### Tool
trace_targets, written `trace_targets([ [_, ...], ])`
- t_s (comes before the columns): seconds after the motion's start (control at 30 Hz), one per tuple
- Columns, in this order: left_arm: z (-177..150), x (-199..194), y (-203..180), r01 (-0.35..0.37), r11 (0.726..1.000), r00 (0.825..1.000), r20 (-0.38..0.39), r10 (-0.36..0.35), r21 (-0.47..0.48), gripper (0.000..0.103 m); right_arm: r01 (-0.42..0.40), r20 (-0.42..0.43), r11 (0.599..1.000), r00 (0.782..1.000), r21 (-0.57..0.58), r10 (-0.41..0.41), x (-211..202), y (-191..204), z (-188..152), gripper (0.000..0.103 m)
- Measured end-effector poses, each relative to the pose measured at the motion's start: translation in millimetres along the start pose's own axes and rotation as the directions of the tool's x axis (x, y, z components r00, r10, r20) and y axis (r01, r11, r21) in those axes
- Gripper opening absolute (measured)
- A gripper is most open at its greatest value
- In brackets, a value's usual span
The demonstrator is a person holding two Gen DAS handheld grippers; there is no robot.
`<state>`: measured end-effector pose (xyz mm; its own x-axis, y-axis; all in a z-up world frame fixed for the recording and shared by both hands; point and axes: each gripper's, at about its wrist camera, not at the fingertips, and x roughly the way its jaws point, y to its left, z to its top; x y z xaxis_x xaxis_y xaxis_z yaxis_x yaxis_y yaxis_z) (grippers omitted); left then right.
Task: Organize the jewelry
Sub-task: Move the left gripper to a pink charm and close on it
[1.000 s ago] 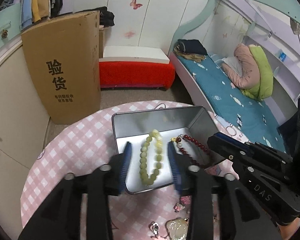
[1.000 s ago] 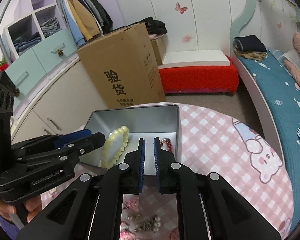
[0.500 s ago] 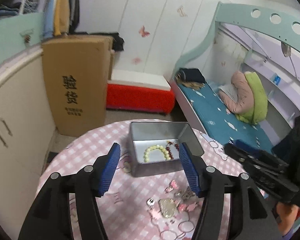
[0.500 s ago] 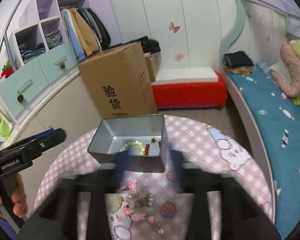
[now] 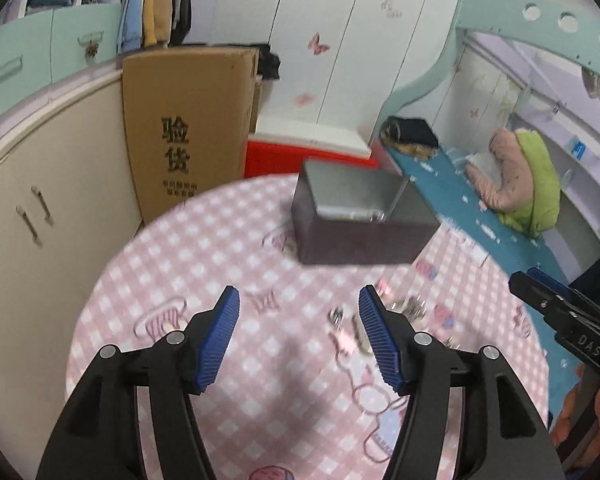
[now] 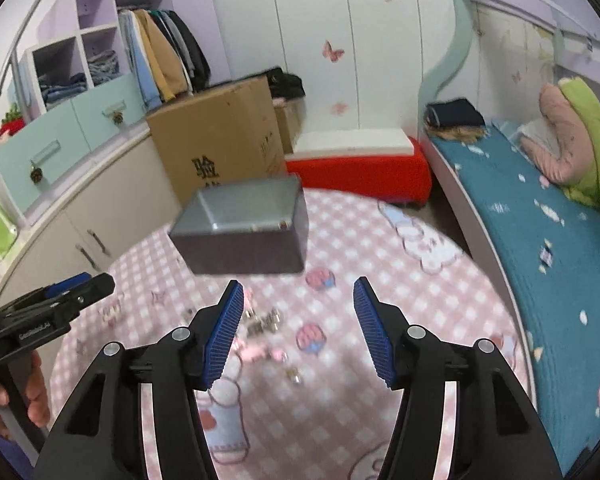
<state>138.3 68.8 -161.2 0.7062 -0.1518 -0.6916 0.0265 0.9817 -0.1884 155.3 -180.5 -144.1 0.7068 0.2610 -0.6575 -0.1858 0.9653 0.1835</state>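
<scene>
A grey metal tin [image 5: 360, 236] stands at the far side of the round pink checked table [image 5: 204, 256]; it also shows in the right wrist view [image 6: 244, 232]. Its inside is mostly hidden from this low angle. Small loose jewelry pieces [image 5: 408, 308] lie on the cloth in front of it, blurred, and show in the right wrist view [image 6: 264, 322] too. My left gripper [image 5: 298, 338] is open and empty, low over the table, short of the pieces. My right gripper [image 6: 296, 330] is open and empty above the loose pieces.
A tall cardboard box [image 5: 184, 132] stands on the floor behind the table at left, next to cream cabinets [image 5: 40, 208]. A red bench [image 6: 360, 168] lies behind. A bed with a teal sheet [image 6: 560, 248] runs along the right.
Both grippers have pulled back from the tin and dropped lower. The right gripper went from shut to open, and the left opened wider. The bracelets stay in the tin.
</scene>
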Motion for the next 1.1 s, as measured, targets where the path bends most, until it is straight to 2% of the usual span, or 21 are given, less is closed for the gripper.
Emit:
trace_targets([
  [0.1, -11, 13, -4, -0.008, 1.0, 0.999, -0.037, 0.008, 0.007, 0.06, 0.003, -0.031, 1.0, 1.0, 0.001, -0.003, 9, 0, -14, 0.056],
  [0.33, -21, 35, -19, -0.045, 0.997, 0.996, -0.068, 0.048, 0.055, 0.06, -0.016, -0.09, 1.0, 0.996, 0.002, 0.016, 24, 0, -34, 0.056],
  [0.43, -22, 43, -21, -0.047, 0.997, 0.995, -0.087, 0.052, 0.061, 0.06, -0.019, -0.104, 1.0, 0.994, 0.0, 0.019, 29, 0, -40, 0.06],
  [0.9, -21, 79, -25, -0.087, 0.992, 0.986, -0.135, 0.099, 0.095, 0.059, -0.05, -0.14, 0.999, 0.989, 0.018, 0.052, 49, -10, -46, 0.061],
  [1.0, -20, 81, -28, -0.124, 0.983, 0.982, -0.129, 0.142, 0.136, 0.047, -0.053, -0.146, 0.999, 0.988, 0.015, 0.054, 52, -9, -46, 0.061],
  [1.1, -20, 80, -26, -0.128, 0.979, 0.982, -0.121, 0.147, 0.157, 0.034, -0.055, -0.151, 0.998, 0.987, 0.014, 0.057, 54, -8, -46, 0.061],
])
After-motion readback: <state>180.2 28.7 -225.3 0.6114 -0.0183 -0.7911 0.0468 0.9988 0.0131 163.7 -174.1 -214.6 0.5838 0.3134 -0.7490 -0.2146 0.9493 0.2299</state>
